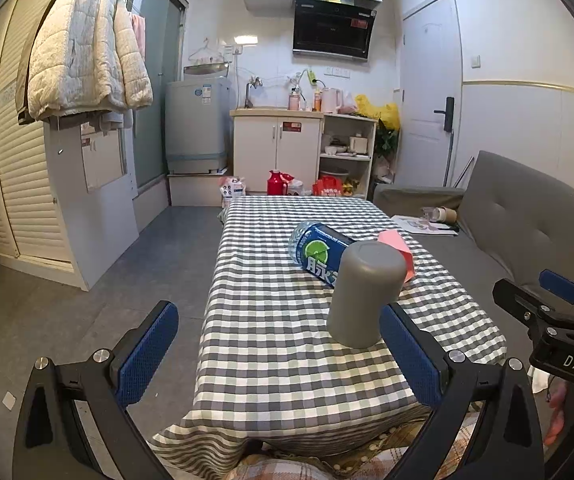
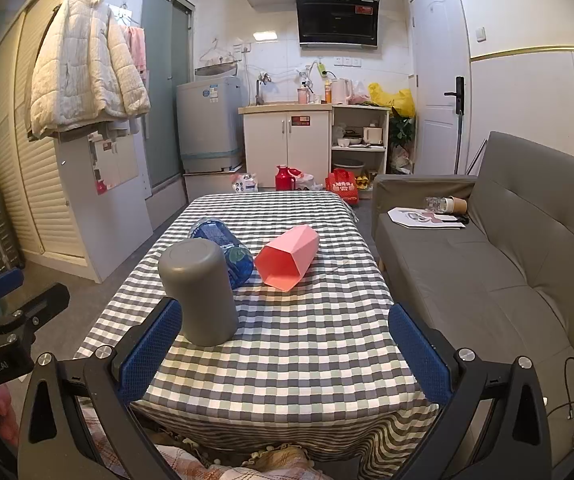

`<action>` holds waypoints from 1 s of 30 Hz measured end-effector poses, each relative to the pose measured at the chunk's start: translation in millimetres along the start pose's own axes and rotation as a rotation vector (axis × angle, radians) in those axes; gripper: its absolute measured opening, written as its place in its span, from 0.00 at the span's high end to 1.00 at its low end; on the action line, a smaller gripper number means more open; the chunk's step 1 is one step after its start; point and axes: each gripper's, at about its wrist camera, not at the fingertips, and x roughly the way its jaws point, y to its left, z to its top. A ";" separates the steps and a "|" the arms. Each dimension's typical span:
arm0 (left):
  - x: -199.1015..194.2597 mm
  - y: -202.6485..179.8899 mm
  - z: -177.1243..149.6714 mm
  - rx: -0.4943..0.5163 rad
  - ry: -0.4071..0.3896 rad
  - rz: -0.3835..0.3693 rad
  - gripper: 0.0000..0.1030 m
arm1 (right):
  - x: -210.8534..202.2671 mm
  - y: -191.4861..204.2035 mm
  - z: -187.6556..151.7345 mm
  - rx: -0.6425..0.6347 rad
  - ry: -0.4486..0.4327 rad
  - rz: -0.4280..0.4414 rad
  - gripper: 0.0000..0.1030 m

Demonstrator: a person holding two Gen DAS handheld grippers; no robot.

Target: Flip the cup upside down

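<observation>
A grey cup point(image 1: 363, 292) stands upside down, mouth down, on the checked tablecloth point(image 1: 271, 320); it also shows in the right wrist view point(image 2: 201, 290). My left gripper point(image 1: 279, 352) is open and empty, its right finger point(image 1: 407, 352) just beside the cup. My right gripper point(image 2: 287, 348) is open and empty, its left finger point(image 2: 149, 348) close to the cup's base. A pink faceted cup point(image 2: 287, 256) lies on its side behind, mouth toward me. The right gripper also shows in the left wrist view point(image 1: 551, 308).
A blue water bottle point(image 1: 319, 252) lies on its side behind the grey cup, also in the right wrist view point(image 2: 223, 244). A grey sofa point(image 2: 487, 272) stands right of the table. Cabinets and a washing machine stand at the back wall.
</observation>
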 end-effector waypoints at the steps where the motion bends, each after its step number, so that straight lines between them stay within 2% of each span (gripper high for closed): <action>1: 0.0 -0.1 0.1 0.000 0.000 0.001 0.00 | -0.1 0.0 -0.1 0.000 0.000 -0.001 0.00; 30: 1.9 0.8 -1.2 -0.005 -0.001 0.012 0.00 | 0.1 0.0 -0.5 -0.006 0.012 -0.010 0.00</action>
